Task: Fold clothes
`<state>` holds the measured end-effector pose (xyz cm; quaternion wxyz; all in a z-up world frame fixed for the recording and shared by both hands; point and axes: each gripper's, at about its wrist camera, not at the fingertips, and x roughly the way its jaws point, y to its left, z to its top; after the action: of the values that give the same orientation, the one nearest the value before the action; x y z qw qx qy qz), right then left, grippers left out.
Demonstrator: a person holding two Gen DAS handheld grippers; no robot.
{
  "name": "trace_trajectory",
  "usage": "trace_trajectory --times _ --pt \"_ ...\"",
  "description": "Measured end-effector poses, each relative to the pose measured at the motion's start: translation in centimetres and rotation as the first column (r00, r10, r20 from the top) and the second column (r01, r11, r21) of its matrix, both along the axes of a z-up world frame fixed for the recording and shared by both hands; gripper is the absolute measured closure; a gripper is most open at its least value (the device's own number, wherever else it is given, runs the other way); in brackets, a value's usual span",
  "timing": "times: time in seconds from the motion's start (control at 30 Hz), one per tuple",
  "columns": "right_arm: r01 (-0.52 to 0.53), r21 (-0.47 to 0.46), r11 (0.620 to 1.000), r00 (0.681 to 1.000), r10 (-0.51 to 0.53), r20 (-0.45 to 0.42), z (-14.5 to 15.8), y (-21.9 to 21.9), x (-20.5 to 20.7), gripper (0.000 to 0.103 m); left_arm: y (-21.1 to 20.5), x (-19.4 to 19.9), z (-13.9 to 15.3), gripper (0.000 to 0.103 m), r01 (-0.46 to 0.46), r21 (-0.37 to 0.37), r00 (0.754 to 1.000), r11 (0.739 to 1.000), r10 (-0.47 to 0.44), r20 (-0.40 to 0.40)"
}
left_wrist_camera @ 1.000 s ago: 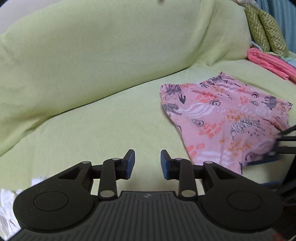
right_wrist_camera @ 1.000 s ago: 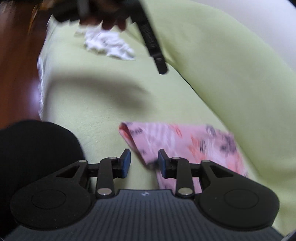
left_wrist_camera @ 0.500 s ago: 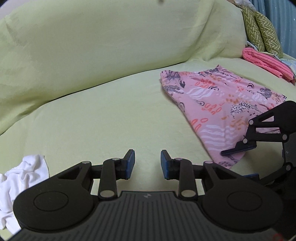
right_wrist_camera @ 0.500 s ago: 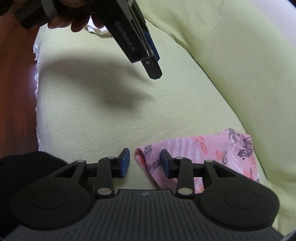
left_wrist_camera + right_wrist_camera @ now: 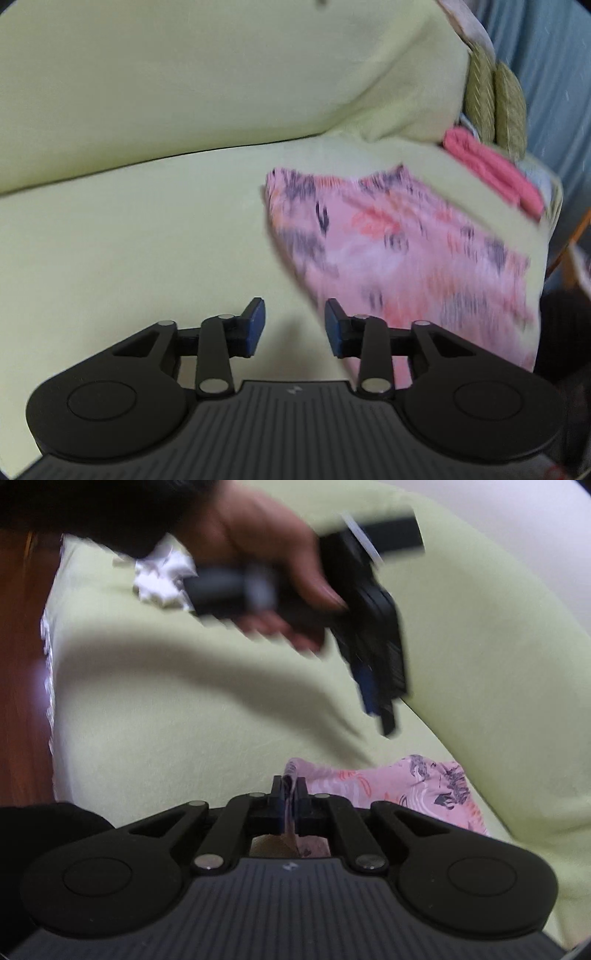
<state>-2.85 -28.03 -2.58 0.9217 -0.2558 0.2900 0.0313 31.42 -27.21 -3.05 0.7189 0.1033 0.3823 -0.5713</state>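
A pink patterned garment (image 5: 399, 251) lies flat on the light green sofa seat (image 5: 129, 240). My left gripper (image 5: 294, 325) is open and empty, hovering just left of the garment's near edge. In the right wrist view my right gripper (image 5: 290, 794) is shut on the near corner of the pink garment (image 5: 399, 786). The left gripper (image 5: 373, 664) shows there too, blurred, held in a hand above the seat.
A white cloth (image 5: 162, 579) lies crumpled at the far end of the seat. Folded coral-pink clothes (image 5: 491, 170) and two green patterned cushions (image 5: 495, 96) sit at the sofa's right end. The sofa back (image 5: 203, 74) rises behind. Wooden floor (image 5: 22, 664) lies beyond the seat edge.
My right gripper has closed on the corner of the pink garment. My left gripper has swung right, toward the garment, and stays open.
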Motion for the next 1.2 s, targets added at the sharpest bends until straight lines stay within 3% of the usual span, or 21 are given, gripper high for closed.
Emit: trace_trajectory --times 0.17,0.37,0.4,0.43,0.53,0.63,0.8,1.0,1.1,1.2 --pt "-0.034 0.082 0.996 0.999 0.033 0.010 0.5 -1.3 -0.9 0.100 -7.6 4.0 -2.0 0.058 -0.051 0.007 0.992 0.999 0.052 -0.119" --pt "-0.081 0.159 0.984 0.997 0.076 0.033 0.7 -1.7 0.5 0.100 -13.1 5.7 -4.3 0.063 -0.047 0.053 0.977 0.998 0.057 -0.206" --pt "-0.090 0.175 0.980 0.996 0.084 0.039 0.8 -1.7 0.3 0.100 -13.6 6.0 -4.5 0.078 -0.050 0.050 0.971 0.998 0.060 -0.232" --pt "-0.097 0.198 0.975 0.995 0.089 0.047 1.0 -1.9 0.2 0.100 -14.0 6.0 -4.5 0.101 -0.058 0.053 0.967 0.997 0.070 -0.244" --pt "-0.123 0.294 0.948 0.990 0.099 0.096 2.1 -2.1 -0.3 0.100 -14.5 5.2 -3.4 0.102 -0.088 0.075 0.973 0.993 0.102 -0.208" --pt "-0.167 0.397 0.902 0.982 0.114 0.154 4.0 -3.1 -2.2 0.100 -13.2 4.4 0.4 0.102 -0.143 0.067 0.978 0.987 0.151 -0.143" --pt "-0.246 0.455 0.856 0.960 0.149 0.239 4.6 -2.9 -1.6 0.100 -16.7 2.1 2.4 0.102 -0.161 0.093 0.978 0.983 0.172 -0.119" --pt "-0.185 0.606 0.774 0.954 -0.006 0.299 5.0 -6.3 -1.1 0.100 -21.3 -0.8 4.3 0.102 -0.178 0.127 0.977 0.976 0.190 -0.096" --pt "-0.098 0.684 0.723 0.949 -0.139 0.283 4.7 -12.7 -4.8 0.100 -23.6 -2.2 5.2 0.102 -0.186 0.144 0.976 0.972 0.200 -0.084" --pt "0.006 0.765 0.644 0.928 -0.289 0.236 3.3 -19.6 -9.1 0.100 -25.9 -3.7 6.2 0.102 -0.195 0.161 0.975 0.968 0.208 -0.072"
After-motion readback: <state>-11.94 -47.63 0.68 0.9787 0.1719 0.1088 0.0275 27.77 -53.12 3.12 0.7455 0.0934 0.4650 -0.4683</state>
